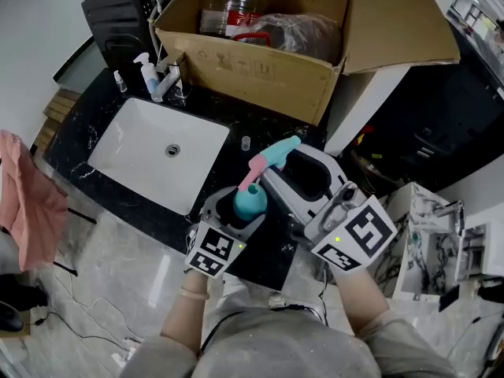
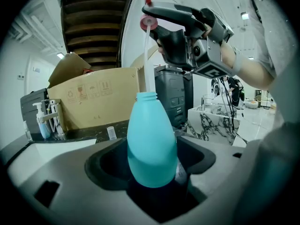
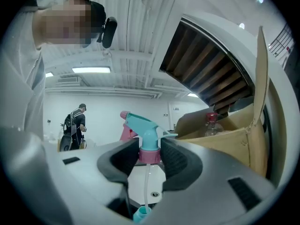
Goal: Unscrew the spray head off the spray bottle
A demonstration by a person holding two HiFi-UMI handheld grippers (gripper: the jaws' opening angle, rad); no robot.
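Gripping the teal spray bottle round its belly with the left tool, jaws spread wide, we are holding it upright over the desk edge. The right tool is clamping, half closed, on the pink collar of the spray head, which is hanging above the open neck, dip tube reaching down to it. The cardboard box behind is holding a clear bottle and a plastic bag.

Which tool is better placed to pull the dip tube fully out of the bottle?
Right. The right tool grips the spray head above; the left tool holds the bottle below.
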